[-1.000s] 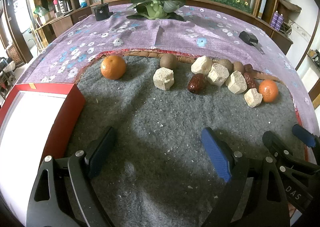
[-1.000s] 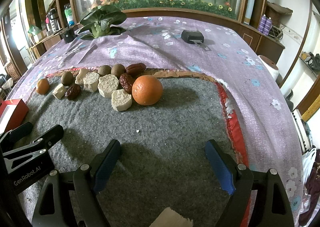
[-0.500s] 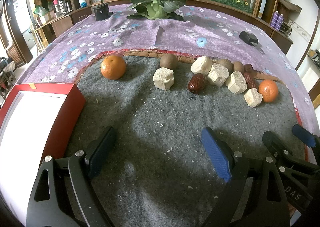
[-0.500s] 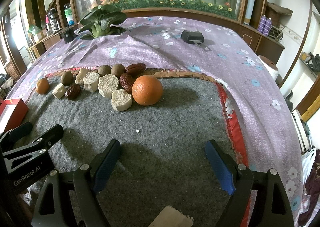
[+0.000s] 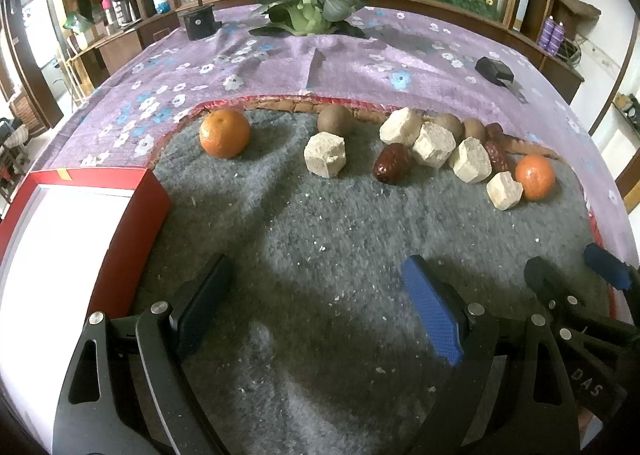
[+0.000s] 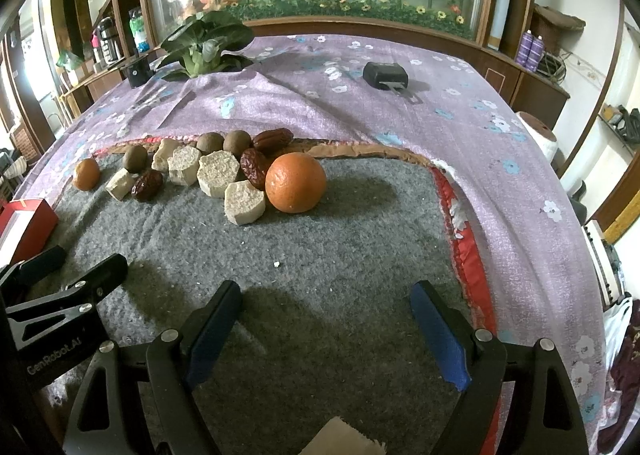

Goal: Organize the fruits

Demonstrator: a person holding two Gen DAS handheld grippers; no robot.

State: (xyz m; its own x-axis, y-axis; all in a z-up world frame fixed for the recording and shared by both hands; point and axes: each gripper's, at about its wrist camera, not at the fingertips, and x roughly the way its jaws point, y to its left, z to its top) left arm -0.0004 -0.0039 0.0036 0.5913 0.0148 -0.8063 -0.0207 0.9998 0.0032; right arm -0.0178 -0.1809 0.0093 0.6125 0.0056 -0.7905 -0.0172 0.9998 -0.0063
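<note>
While fruit lines the grey mat [image 5: 320, 239], both tongs [image 5: 320, 303] [image 6: 328, 327] gape empty.

My blue finger pads [image 5: 434, 315] sit over the speckled grey felt mat [image 5: 320, 239], red-trimmed at its edge. Beyond the mat, purple tablecloth [image 5: 360, 59] with white and blue flowers. On the mat: bright orange [image 6: 295, 182], dark red date [image 5: 391, 168], pale beige chunks [image 5: 324, 154], brown round fruit [image 5: 335, 121]. Left of the mat, red box [image 5: 132, 223], white inside

Two oranges [image 5: 224, 133] [image 5: 535, 177], red dates [image 5: 391, 168], brown fruits [image 5: 335, 121] on grey felt [image 5: 320, 255]
</note>
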